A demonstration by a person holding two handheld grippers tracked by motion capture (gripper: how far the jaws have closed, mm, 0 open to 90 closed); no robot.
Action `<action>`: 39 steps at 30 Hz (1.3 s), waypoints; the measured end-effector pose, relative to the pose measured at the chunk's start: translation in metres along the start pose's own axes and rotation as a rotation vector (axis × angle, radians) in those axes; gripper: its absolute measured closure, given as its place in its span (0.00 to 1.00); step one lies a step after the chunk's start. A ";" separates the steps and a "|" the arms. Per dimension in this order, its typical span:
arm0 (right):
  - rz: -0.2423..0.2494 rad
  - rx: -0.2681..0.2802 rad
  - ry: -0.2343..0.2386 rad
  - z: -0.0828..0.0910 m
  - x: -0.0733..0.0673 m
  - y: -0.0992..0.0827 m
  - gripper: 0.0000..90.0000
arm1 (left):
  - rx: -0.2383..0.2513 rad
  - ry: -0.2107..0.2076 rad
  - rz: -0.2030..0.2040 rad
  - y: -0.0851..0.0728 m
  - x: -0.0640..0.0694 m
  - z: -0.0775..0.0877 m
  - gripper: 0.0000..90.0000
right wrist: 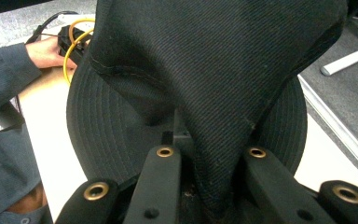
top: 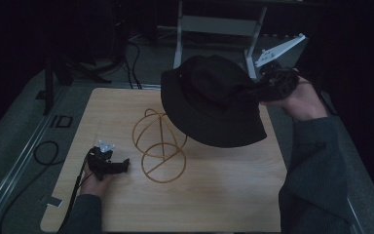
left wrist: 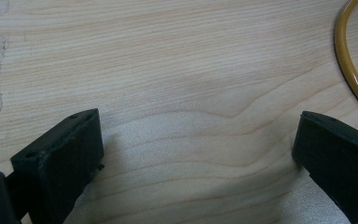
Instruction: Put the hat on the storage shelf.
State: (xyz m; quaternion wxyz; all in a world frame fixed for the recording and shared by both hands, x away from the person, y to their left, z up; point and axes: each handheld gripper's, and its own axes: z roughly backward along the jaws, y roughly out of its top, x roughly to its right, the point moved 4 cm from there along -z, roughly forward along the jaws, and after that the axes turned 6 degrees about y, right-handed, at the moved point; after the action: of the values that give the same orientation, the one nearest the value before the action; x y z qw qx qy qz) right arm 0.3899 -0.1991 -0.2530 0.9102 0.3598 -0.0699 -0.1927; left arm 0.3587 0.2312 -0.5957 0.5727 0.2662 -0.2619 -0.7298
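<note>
The left hand-held gripper [top: 119, 167] rests on the wooden tabletop [top: 224, 204] with its jaws spread wide and nothing between them, just beside the yellow wire stand [top: 159, 146]. To the right, the black bucket hat [top: 209, 100] hangs in the air above the stand, its crown fabric pinched in the right hand-held gripper [top: 268, 83]

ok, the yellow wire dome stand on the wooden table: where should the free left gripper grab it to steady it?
Probably the base ring of the yellow wire dome stand, approached low from the left gripper's side. The ring lies flat on the light wooden table, is thin enough for the open jaws, and is clear of the black fabric bucket hat overhead.
</note>
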 end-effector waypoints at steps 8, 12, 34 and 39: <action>0.023 0.002 0.018 -0.003 -0.006 0.009 0.93 | 0.001 0.001 0.000 0.000 0.000 0.000 0.02; 0.039 -0.001 0.032 -0.008 -0.010 0.015 0.93 | 0.001 0.000 0.000 0.000 0.000 0.000 0.02; 0.092 -0.061 0.094 -0.042 -0.025 0.032 0.93 | -0.001 -0.002 0.001 0.000 0.000 0.000 0.02; 0.103 -0.072 0.109 -0.051 -0.029 0.035 0.93 | 0.000 0.000 -0.001 0.000 0.000 0.000 0.02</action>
State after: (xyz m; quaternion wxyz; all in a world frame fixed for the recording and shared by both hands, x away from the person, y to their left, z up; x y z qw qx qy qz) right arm 0.3873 -0.1319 -0.2662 0.9338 0.3327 -0.0314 -0.1282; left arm 0.3588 0.2313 -0.5958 0.5723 0.2664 -0.2617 -0.7300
